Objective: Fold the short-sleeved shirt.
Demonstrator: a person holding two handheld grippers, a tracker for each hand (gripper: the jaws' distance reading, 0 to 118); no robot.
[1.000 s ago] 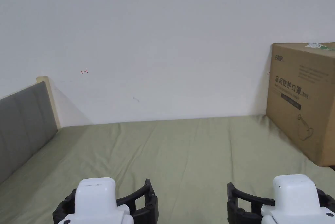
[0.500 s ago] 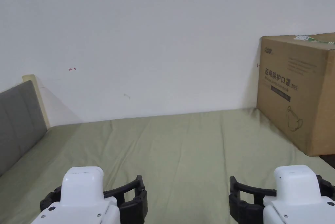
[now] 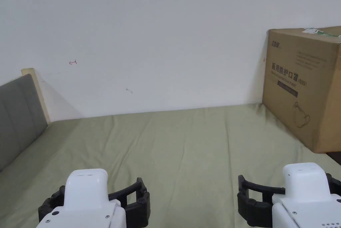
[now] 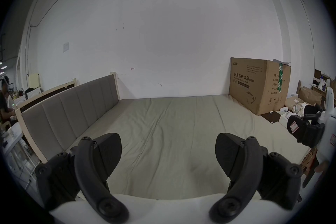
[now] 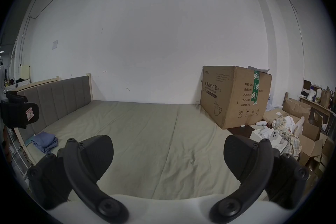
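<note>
A blue garment (image 5: 44, 141) lies bunched on the green sheet at the bed's near left corner, beside the headboard. My left gripper (image 3: 100, 192) hovers over the near edge of the bed, jaws wide apart and empty (image 4: 168, 142). About a shoulder's width to its right, my right gripper (image 3: 288, 185) is held at the same height, also open with nothing between its jaws (image 5: 168, 142). Each gripper appears at the edge of the other's view: the right gripper (image 4: 305, 129) and the left gripper (image 5: 18, 113). Neither touches the garment.
The green bed sheet (image 3: 186, 145) stretches to a white wall. A grey padded headboard (image 3: 20, 112) borders it on the left. A large cardboard box (image 3: 303, 85) stands at the far right corner. Boxes and a heap of clothes (image 5: 285, 129) lie beyond the bed's right side.
The head camera has tilted and shifted a little. Both grippers stay open over the near edge of the bed, roughly where they were.
</note>
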